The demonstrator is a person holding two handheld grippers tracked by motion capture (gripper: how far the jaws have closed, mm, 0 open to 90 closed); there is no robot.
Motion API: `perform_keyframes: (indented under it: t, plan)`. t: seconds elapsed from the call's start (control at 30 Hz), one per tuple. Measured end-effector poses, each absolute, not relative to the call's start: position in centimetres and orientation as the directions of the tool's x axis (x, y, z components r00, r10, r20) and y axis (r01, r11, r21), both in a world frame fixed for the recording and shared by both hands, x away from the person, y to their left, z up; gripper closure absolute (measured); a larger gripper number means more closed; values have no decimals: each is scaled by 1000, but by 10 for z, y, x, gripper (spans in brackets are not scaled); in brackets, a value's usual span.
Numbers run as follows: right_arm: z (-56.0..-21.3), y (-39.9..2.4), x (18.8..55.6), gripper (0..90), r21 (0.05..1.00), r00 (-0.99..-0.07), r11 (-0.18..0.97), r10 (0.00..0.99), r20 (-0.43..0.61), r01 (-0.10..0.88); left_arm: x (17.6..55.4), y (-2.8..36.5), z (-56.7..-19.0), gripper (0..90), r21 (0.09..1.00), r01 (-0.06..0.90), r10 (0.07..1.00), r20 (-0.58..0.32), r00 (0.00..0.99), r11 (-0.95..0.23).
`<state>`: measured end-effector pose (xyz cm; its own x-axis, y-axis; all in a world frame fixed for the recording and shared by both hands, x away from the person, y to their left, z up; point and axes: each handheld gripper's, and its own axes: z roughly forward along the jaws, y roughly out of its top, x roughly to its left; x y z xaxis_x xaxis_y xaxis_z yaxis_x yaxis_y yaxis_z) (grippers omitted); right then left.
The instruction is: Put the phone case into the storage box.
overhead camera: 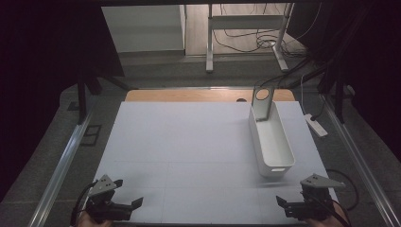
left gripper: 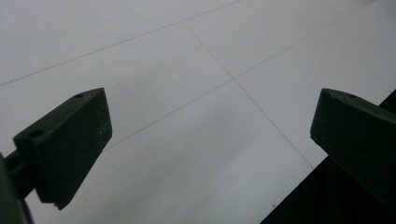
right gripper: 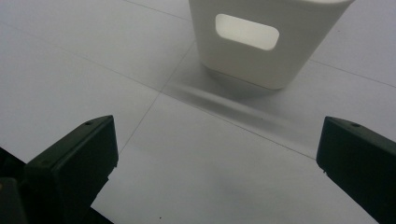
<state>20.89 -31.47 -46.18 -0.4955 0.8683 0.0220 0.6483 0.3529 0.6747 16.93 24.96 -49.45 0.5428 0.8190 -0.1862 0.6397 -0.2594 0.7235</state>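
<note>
Both tongs are parked at the near edge of the white surface (overhead camera: 189,142), left tongs (overhead camera: 137,204) down around 7 o'clock and right tongs (overhead camera: 280,202) around 5 o'clock, each spread wide with nothing between the jaws. In the left gripper view the left tongs (left gripper: 210,135) hang over bare white panel seams. The right tongs (right gripper: 217,154) point straight at the white bin (overhead camera: 272,142), a long narrow tub sitting out toward 2 o'clock, well apart from both tongs. Its near end wall with the handle cutout faces the right gripper view (right gripper: 266,42). A grey piece with a round hole (overhead camera: 261,101) leans upright at the bin's far end.
</note>
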Motion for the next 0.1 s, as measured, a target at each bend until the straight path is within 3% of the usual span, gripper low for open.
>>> perform_keyframes:
  t: [0.1]
  plan:
    - [-463, -315, 210, 0, 664, -497, 360, 867, 20, 655, 170, 248, -494, 0, 722, 640, 819, -183, 544, -263]
